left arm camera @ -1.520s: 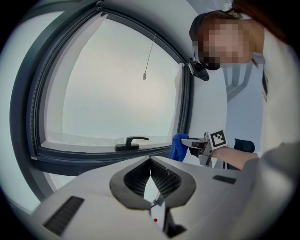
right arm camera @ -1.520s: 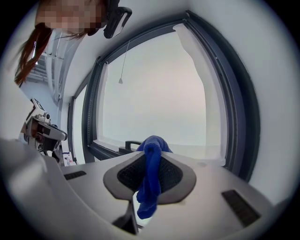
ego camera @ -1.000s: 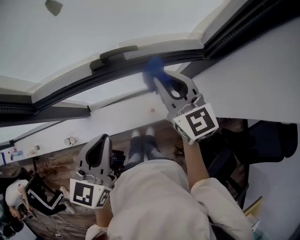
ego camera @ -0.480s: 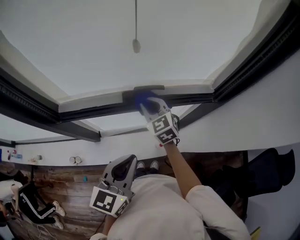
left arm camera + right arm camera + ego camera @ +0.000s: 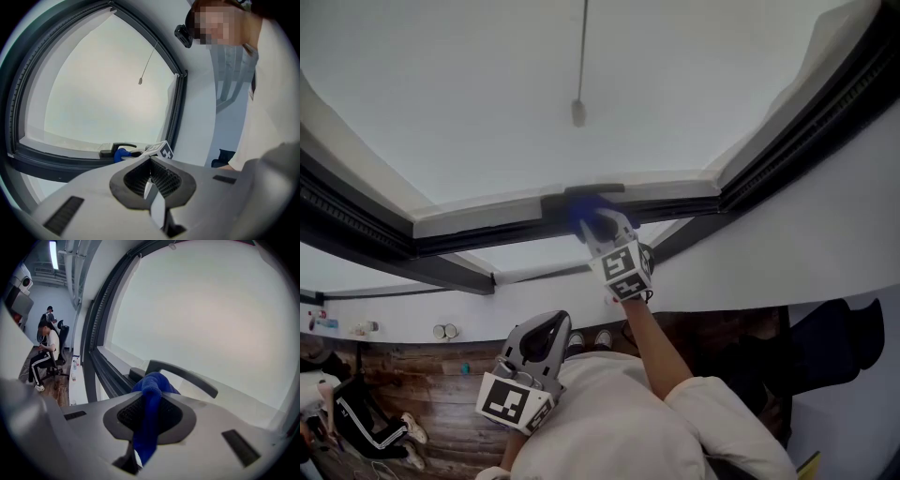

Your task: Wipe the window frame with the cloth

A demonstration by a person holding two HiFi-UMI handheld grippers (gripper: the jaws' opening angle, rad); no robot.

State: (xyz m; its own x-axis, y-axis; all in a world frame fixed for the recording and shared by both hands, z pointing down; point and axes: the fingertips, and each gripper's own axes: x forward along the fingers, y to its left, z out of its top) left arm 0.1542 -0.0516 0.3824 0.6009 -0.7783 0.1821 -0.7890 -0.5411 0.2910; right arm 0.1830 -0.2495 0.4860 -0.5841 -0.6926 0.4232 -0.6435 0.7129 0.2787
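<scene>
My right gripper (image 5: pixel 598 225) is raised to the window frame (image 5: pixel 487 217), shut on a blue cloth (image 5: pixel 589 217) that presses against the frame beside the dark window handle (image 5: pixel 581 194). In the right gripper view the blue cloth (image 5: pixel 149 413) hangs bunched between the shut jaws, with the handle (image 5: pixel 180 376) just beyond it. My left gripper (image 5: pixel 546 330) hangs low near the person's chest, jaws shut with nothing in them. The left gripper view shows the cloth (image 5: pixel 122 153) and the right gripper's marker cube (image 5: pixel 160 151) at the frame's lower rail.
A pull cord (image 5: pixel 579 105) hangs over the pane. A white sill (image 5: pixel 412 305) with small items runs below the window. People sit at the far left of the room (image 5: pixel 44 355). A dark chair (image 5: pixel 834 342) stands at right.
My right gripper has reached up and away with the cloth to the frame by the handle. The head view has tilted up toward the window. The left gripper stayed low.
</scene>
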